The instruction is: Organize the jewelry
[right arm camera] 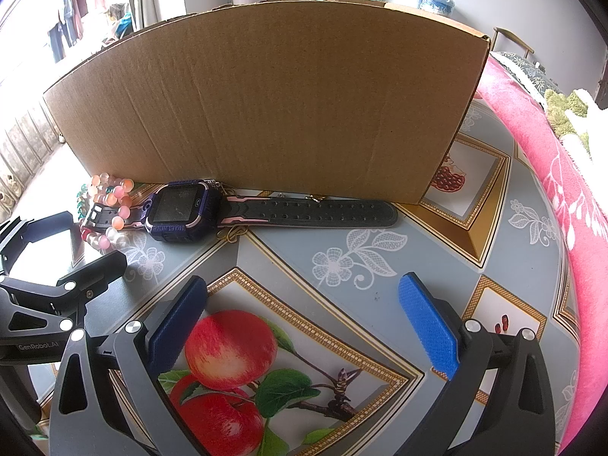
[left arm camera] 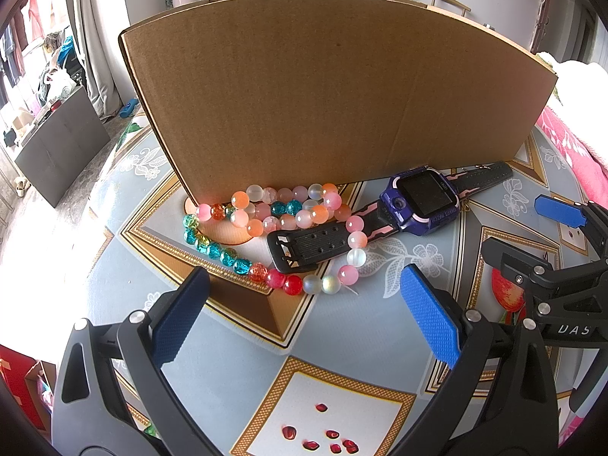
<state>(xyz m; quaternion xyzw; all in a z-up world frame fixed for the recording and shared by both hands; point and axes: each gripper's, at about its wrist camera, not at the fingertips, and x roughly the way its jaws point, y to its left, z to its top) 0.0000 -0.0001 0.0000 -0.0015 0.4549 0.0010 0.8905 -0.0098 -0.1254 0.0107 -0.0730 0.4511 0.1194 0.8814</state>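
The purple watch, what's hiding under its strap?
The pastel bead bracelet crosses over the purple smartwatch buckle strap, not under. Under it shows only patterned tablecloth; anything beneath stays covered.

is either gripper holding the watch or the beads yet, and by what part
Nothing is held. The left gripper and right gripper are both open above the tablecloth, short of the smartwatch and bead bracelets.

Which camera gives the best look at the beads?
The left wrist view: the beads lie spread out ahead of the open left tool, colours distinct, one loop crossing the watch strap. The right wrist view shows only a bunched cluster at its left edge, partly behind the strap.
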